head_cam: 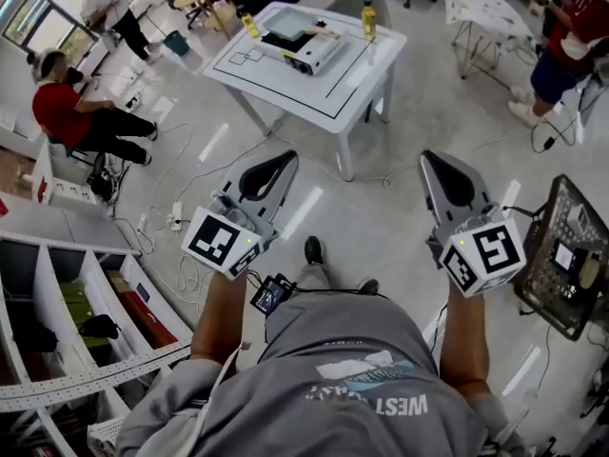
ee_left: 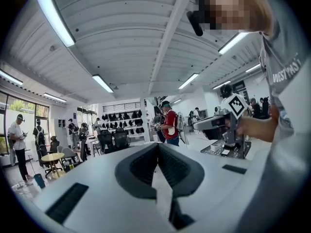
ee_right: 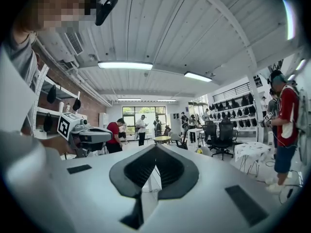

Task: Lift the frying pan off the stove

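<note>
Held forward side by side above the floor, the left gripper (head_cam: 284,160) and right gripper (head_cam: 433,163) point toward a far white counter (head_cam: 354,84), jaws pressed together, gripping nothing.

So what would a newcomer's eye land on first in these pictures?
Two marker-cubed tools are held out over the floor at the head view's middle. These are the left tool and the right tool, both shut and empty. Beyond them stands a white table carrying a white appliance and a yellow bottle.
</note>
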Demonstrator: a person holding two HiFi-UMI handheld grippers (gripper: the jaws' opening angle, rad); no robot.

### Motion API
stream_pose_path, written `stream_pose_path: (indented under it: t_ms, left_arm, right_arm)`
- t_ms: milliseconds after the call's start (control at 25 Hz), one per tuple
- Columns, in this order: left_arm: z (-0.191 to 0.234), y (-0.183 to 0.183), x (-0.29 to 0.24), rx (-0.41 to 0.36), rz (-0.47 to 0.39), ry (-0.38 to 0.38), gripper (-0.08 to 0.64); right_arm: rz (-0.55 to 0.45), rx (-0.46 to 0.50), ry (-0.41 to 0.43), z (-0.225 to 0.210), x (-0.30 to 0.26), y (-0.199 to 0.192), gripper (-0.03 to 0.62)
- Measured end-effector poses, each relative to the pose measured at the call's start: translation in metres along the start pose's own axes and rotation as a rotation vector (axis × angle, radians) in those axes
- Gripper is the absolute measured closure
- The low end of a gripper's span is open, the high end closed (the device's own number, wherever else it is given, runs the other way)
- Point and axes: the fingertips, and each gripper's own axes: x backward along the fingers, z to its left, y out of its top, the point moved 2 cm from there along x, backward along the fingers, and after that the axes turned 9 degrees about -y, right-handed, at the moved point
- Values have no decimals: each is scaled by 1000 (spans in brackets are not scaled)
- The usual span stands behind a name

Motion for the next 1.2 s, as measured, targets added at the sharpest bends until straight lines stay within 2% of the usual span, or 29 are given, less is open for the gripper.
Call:
stream_pose_path:
  t_ms: [200,400,800,1000,1200]
  left_arm:
    - [21,-12,-15,26,-12,-30,563]
    - [50,-11,-34,16,-43,-82,563]
    - [144,-36,-54,68,-52,-146,563]
    - [181,-44,-71,74,-56,-202,563]
    - [221,-52,-73,85,-75,-216,563]
  right_arm:
    - [19,6,-65,-16,-2,-8,581]
    - [25,27,-125,-26,-22,0,581]
    - [52,43,-196,-28,-109,14,581]
    - [48,51,-242,-37,-146,26,581]
    - [66,52,-269,-32,-179,24,581]
